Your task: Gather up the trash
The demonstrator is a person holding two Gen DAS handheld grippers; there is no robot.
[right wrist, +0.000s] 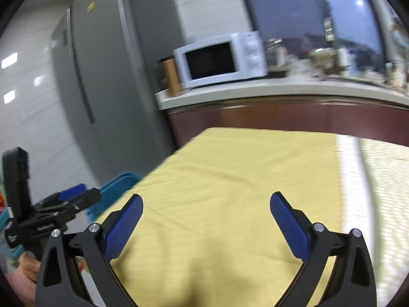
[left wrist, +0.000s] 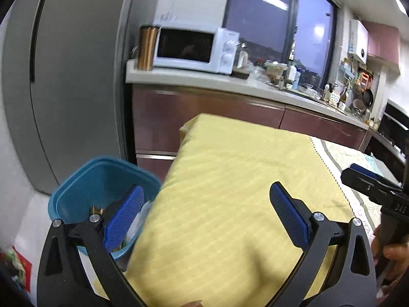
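Both grippers (left wrist: 205, 213) (right wrist: 206, 222) gape over ribbed yellow cloth (left wrist: 242, 179).

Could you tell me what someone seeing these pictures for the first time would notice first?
The yellow cloth fills the middle of both views, spread flat, with both sets of tongs, left and right, wide open and empty above it. At the cloth's left edge stands a blue bin with scraps already inside. Behind, a white microwave sits on the counter beside a grey fridge.
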